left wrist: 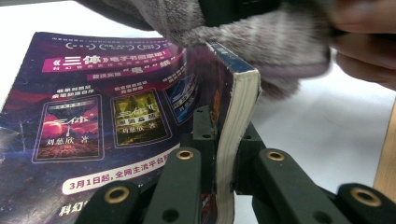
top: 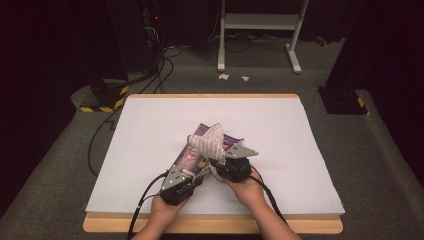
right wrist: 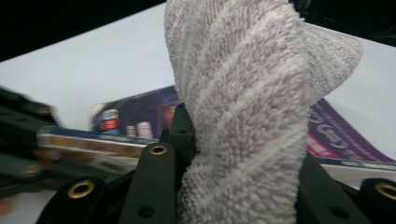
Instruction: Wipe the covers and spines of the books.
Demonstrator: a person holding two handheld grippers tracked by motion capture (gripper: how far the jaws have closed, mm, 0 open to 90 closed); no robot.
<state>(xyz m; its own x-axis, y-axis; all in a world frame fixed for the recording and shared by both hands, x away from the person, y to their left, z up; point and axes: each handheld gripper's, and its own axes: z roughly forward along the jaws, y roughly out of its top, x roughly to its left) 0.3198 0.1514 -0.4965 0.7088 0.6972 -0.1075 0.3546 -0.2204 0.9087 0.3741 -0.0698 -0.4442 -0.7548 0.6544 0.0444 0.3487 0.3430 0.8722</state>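
Centre of the high view, just below the middle of the white table sheet (top: 150, 130) — paperback book (top: 192, 157) pinched by its page edge in the left gripper (top: 197, 175), jaws nearly closed on it. Right gripper (top: 216, 164) clamped tight around a striped terry cloth (top: 210, 140), bunched over the cover. Best wiped in slow, flat strokes toward the upper right — book kept pinned, cloth pressed lightly

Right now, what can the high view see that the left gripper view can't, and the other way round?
The high view alone takes in the whole white table, both hands and the grey floor. The left gripper view alone shows the book's page edges pinched between the left gripper jaws, and the small pictures on its cover. Both show the purple book and the striped cloth.
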